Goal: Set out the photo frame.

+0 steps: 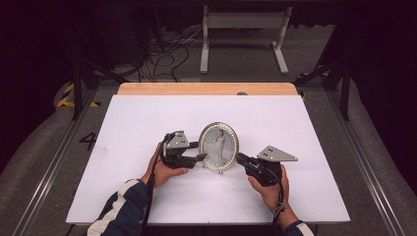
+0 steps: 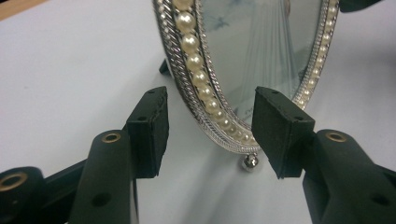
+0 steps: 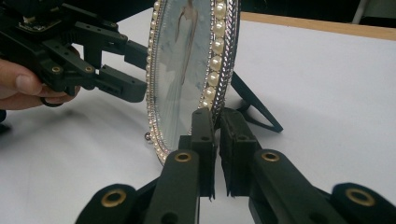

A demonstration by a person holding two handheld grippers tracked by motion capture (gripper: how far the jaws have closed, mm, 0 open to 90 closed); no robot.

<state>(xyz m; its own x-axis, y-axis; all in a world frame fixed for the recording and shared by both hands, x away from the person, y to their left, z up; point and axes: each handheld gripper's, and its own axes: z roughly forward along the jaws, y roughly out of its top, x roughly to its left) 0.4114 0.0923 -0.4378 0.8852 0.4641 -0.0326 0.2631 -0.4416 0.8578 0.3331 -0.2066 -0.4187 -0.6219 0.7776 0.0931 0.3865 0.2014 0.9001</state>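
While upright: picture frame (image 1: 219, 146) stands mid-table (image 1: 147, 196).
right gripper (image 3: 215, 116): jaws clamp rim.
left gripper (image 2: 210, 126): jaws apart, untouching.
risk: one-sided hold; frame may tip.

Oval pearl-rimmed silver picture frame (image 1: 219, 146), upright on its rear stand, near the white table's front edge

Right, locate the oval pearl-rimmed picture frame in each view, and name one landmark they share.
High view: the picture frame stands centre, between the left gripper and right gripper.
Left gripper view: upper centre, its rim between open jaws.
Right gripper view: upper centre, edge-on, its rim pinched by the jaws.
Shared landmark: the white table.
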